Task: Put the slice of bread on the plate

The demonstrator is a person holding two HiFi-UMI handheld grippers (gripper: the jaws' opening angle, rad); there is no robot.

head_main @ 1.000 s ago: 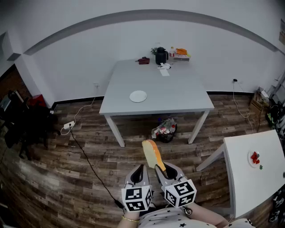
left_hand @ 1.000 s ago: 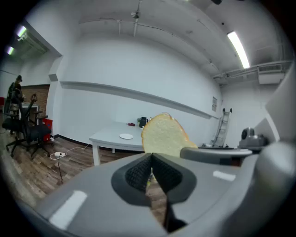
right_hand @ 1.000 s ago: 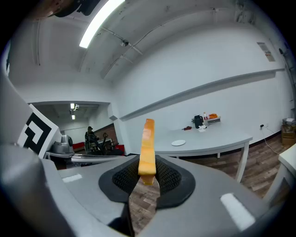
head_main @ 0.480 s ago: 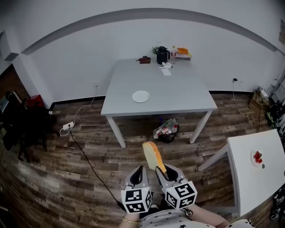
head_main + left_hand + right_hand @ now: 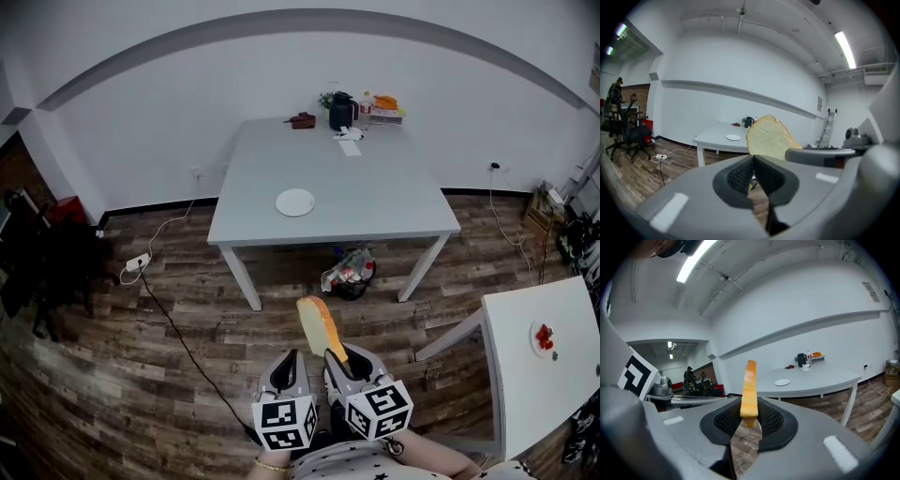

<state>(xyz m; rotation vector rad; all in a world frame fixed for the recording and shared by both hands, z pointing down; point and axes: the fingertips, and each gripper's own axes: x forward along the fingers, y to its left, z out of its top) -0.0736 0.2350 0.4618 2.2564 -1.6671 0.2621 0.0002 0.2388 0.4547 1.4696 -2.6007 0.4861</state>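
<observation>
A slice of bread [image 5: 319, 325] with a golden crust stands upright, and my right gripper [image 5: 336, 360] is shut on its lower edge. In the right gripper view the bread [image 5: 750, 391] shows edge-on between the pads. My left gripper [image 5: 285, 364] is right beside it, shut with nothing between its jaws; its view shows the slice [image 5: 768, 138] just to the right. A small white plate [image 5: 295, 202] lies on the grey table [image 5: 375, 202] well ahead, above wood floor. The plate [image 5: 782, 382] is bare, also in the left gripper view [image 5: 733, 137].
At the table's far end stand a black kettle [image 5: 339, 112], bottles and small items. A bag of rubbish [image 5: 349, 273] sits under the table. A white side table [image 5: 534, 366] stands at the right. A cable and power strip [image 5: 131, 264] lie on the floor, with black chairs [image 5: 47, 267] at the left.
Both grippers, with the bread still held, have come a little closer to the grey table, which looks slightly larger. Neither gripper's jaws have changed.
</observation>
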